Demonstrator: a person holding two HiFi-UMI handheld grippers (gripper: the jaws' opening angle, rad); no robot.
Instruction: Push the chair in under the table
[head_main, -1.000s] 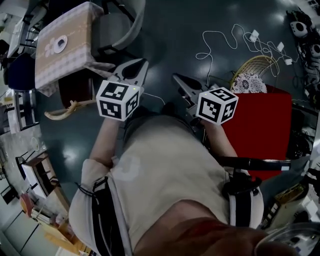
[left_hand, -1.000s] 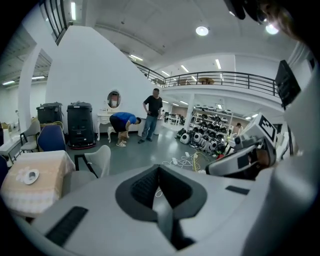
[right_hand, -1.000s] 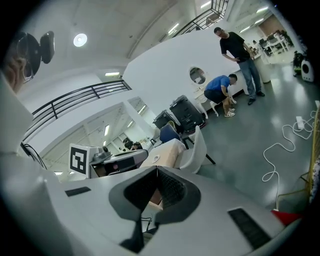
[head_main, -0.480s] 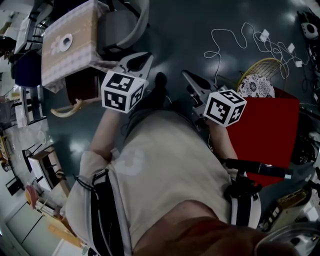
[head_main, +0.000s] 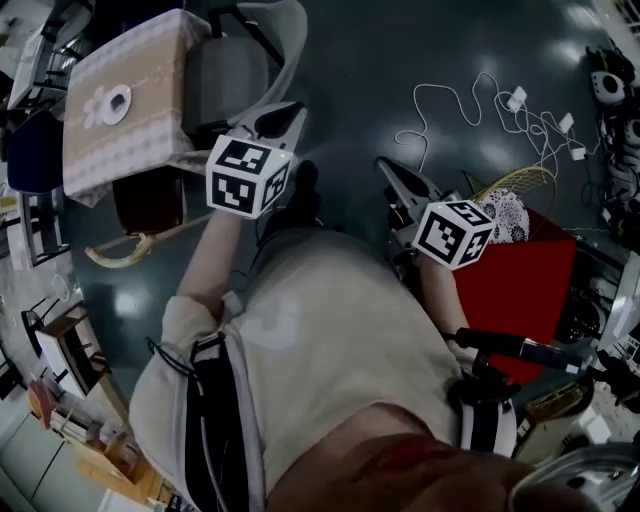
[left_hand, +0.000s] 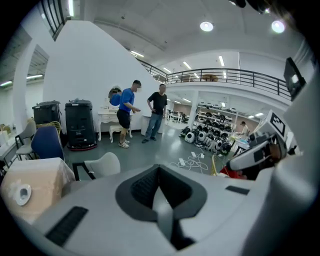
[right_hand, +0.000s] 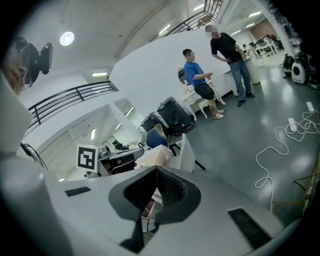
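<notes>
The grey-white chair (head_main: 235, 70) stands beside the table (head_main: 150, 60), which is draped in beige cloth and carries a roll of paper (head_main: 115, 100). My left gripper (head_main: 285, 115) is shut and empty, with its tip just short of the chair's backrest. In the left gripper view the chair (left_hand: 102, 165) lies ahead to the left, still apart from the shut left gripper (left_hand: 159, 169). My right gripper (head_main: 390, 172) is shut too, farther right over bare floor. The right gripper view has the chair (right_hand: 186, 150) and the table (right_hand: 157, 159) beyond the right gripper (right_hand: 156, 170).
A red mat (head_main: 520, 280) and a wicker seat (head_main: 505, 190) lie at the right, with white cables (head_main: 480, 100) on the floor beyond. A curved wooden piece (head_main: 130, 245) lies left of me. Two people (left_hand: 127, 112) stand far off near black bins (left_hand: 80, 125).
Both grippers have moved forward toward the chair and table, still shut. The left one's tip now sits near the chair's back, and the chair fills more of the head view.
</notes>
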